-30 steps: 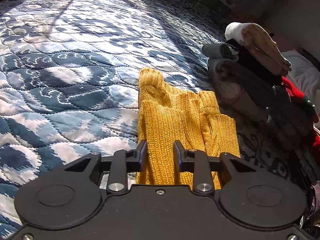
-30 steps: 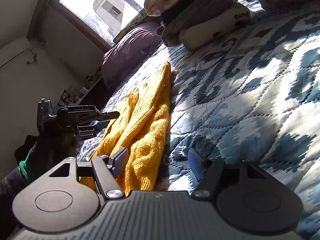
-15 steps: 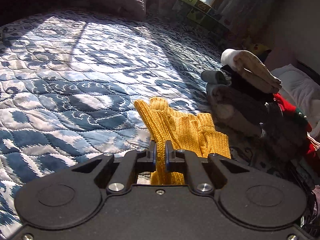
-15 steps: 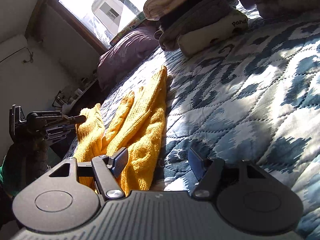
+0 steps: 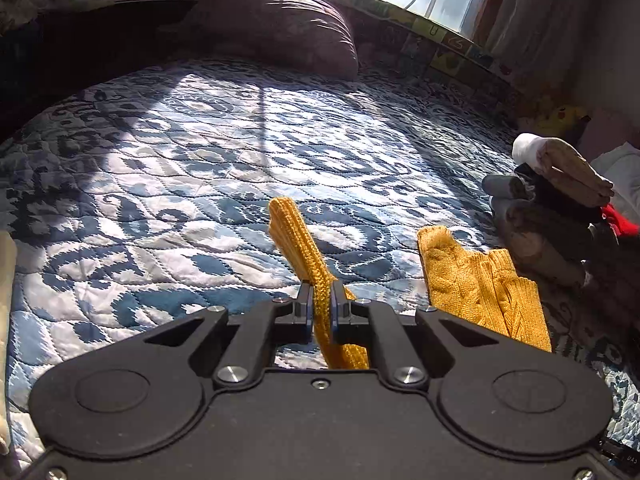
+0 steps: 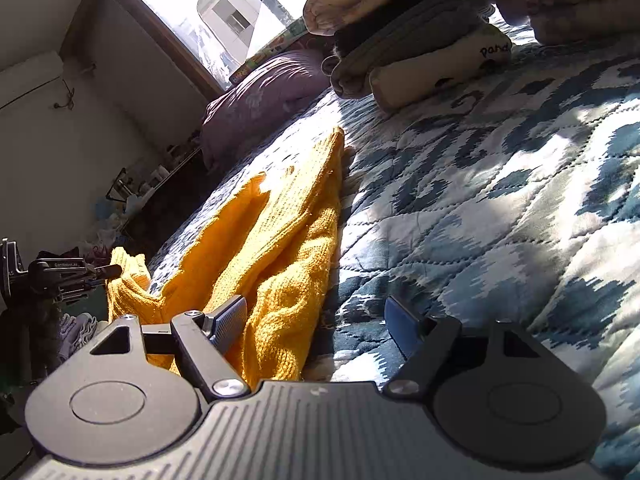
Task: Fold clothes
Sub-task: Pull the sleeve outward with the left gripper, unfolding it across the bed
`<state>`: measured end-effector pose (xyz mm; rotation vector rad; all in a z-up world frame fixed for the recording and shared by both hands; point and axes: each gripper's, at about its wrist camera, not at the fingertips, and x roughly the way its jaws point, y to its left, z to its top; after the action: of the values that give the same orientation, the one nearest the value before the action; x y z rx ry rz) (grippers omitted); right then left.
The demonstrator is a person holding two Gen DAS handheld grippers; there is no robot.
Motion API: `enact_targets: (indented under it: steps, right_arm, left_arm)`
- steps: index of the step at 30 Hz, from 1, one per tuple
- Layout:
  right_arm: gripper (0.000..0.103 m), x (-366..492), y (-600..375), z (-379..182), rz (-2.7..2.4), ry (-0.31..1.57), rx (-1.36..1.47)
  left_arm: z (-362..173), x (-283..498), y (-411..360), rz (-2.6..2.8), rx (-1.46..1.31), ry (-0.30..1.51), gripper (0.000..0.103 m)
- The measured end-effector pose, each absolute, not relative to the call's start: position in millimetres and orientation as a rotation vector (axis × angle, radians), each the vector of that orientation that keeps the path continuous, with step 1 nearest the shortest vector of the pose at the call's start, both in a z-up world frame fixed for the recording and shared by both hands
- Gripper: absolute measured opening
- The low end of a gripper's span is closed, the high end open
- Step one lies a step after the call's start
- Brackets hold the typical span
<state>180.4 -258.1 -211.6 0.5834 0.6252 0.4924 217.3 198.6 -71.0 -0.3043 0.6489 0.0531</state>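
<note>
The yellow sweater [image 6: 280, 240] lay on the quilt [image 5: 160, 200], near the stack of folded clothes [image 6: 400, 40]. One edge was pinched in the closed left gripper [image 5: 320, 308] and lifted, presumably for folding over. The right gripper [image 6: 316, 316] was held wide open, empty, beside the sweater's near end.

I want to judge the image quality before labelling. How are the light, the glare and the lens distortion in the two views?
Left wrist view: hard sunlight falls in patches on the blue-and-white quilted bedspread, crossed by a thin shadow line; the far edges bend from the fisheye. Right wrist view: the window is blown out to white, the yellow knitted sweater glows in the sun, and the wall at the left stays dim.
</note>
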Motion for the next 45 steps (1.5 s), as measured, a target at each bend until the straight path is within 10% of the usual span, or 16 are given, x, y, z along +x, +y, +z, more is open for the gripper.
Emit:
enact_targets:
  steps: [21, 25, 39, 45]
  right_arm:
    - [0.080, 179.1, -256.9, -212.3, 0.508, 0.617, 0.574]
    - [0.080, 179.1, -256.9, -212.3, 0.510, 0.616, 0.575]
    - [0.082, 178.7, -255.5, -212.0, 0.517, 0.613, 0.571]
    - [0.083, 179.1, -255.1, -212.5, 0.521, 0.612, 0.566]
  left_arm:
    - [-138.3, 140.2, 257.4, 0.260, -0.313, 0.676, 0.007]
    - [-138.0, 133.8, 260.8, 0.309, -0.336, 0.679, 0.025]
    - [-145.4, 160.5, 191.2, 0.140, -0.106, 0.767, 0.042]
    - [-112.6, 182.4, 147.9, 0.065, -0.129, 0.693, 0.032]
